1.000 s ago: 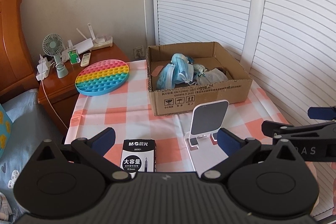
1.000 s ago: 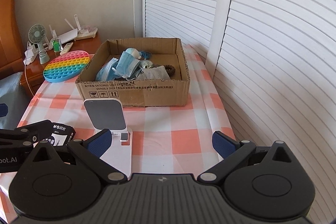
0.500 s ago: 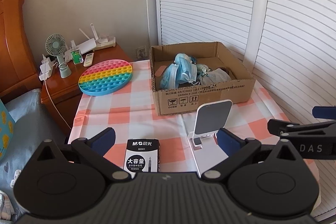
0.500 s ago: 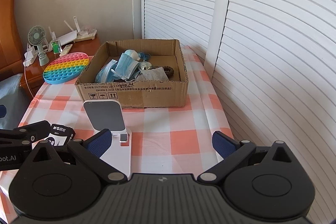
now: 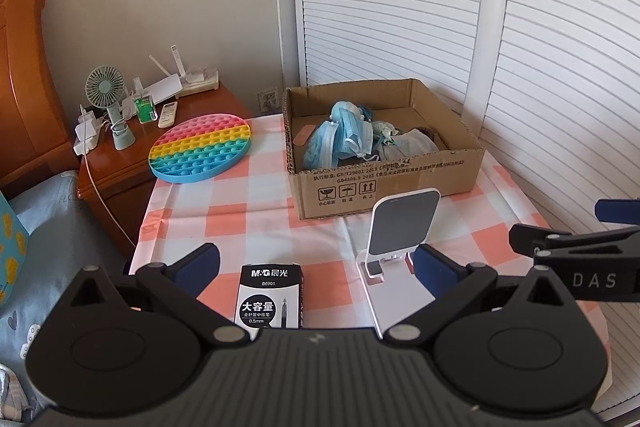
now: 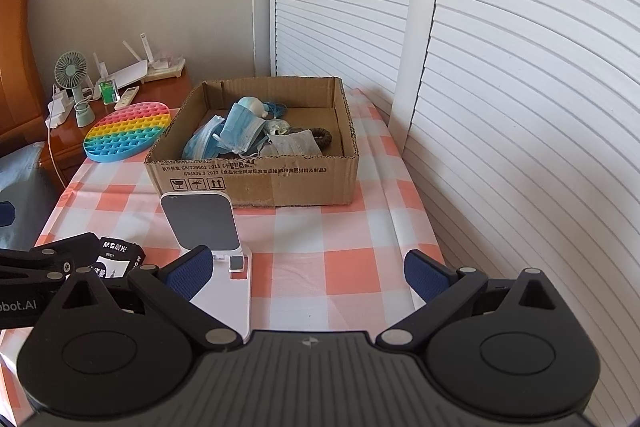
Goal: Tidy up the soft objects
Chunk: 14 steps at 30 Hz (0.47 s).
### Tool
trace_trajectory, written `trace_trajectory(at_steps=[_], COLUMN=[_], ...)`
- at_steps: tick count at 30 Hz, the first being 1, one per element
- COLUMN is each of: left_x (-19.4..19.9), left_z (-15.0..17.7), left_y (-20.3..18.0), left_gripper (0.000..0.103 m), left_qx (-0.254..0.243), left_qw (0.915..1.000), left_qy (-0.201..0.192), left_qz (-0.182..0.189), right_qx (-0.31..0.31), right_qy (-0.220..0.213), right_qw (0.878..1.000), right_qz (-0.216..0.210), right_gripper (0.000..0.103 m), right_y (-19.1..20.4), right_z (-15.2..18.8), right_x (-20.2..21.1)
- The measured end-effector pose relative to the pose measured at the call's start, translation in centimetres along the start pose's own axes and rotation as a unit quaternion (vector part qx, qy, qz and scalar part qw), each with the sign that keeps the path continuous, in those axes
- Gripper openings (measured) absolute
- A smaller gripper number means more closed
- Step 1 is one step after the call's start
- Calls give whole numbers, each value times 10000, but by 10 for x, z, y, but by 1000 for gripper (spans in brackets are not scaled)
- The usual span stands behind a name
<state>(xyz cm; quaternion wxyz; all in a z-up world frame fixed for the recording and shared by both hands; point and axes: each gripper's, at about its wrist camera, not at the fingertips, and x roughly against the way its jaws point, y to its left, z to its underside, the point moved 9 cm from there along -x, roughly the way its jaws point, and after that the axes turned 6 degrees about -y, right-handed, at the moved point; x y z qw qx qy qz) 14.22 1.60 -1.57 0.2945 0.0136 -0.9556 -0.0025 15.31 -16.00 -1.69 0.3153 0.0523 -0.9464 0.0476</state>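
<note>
While both tongs hang over the near table edge, nothing sits between their pads.
Left gripper (image 5: pixel 314 261): jaws spread wide, empty.
Right gripper (image 6: pixel 308 269): jaws spread wide, empty.
Near: pen box (image 5: pixel 270 297), white stand (image 6: pixel 204 223) on checked cloth (image 6: pixel 348 267).
Middle: carton (image 6: pixel 256 177) holding masks (image 6: pixel 240 131).
Far: pop mat (image 5: pixel 200 147), fan (image 5: pixel 106 95).

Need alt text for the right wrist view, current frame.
Open right claw hovers empty over a checked tablecloth, facing a cardboard box of crumpled face masks. A white phone stand stands before the box, a rainbow pop-it mat to its left.
</note>
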Motion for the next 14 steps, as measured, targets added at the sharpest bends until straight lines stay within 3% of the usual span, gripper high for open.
trace_trajectory(at_steps=[14], left_x=[3], left_z=[-2], left_y=[-1], left_gripper=[102], left_qx=[-22], left_qw=[10000], left_qy=[-23], left_qz=[11], right_qx=[6], right_qy=[-41], right_qw=[10000], right_qz=[3], right_gripper=[103], right_y=[-1], right_z=[-2], right_x=[3])
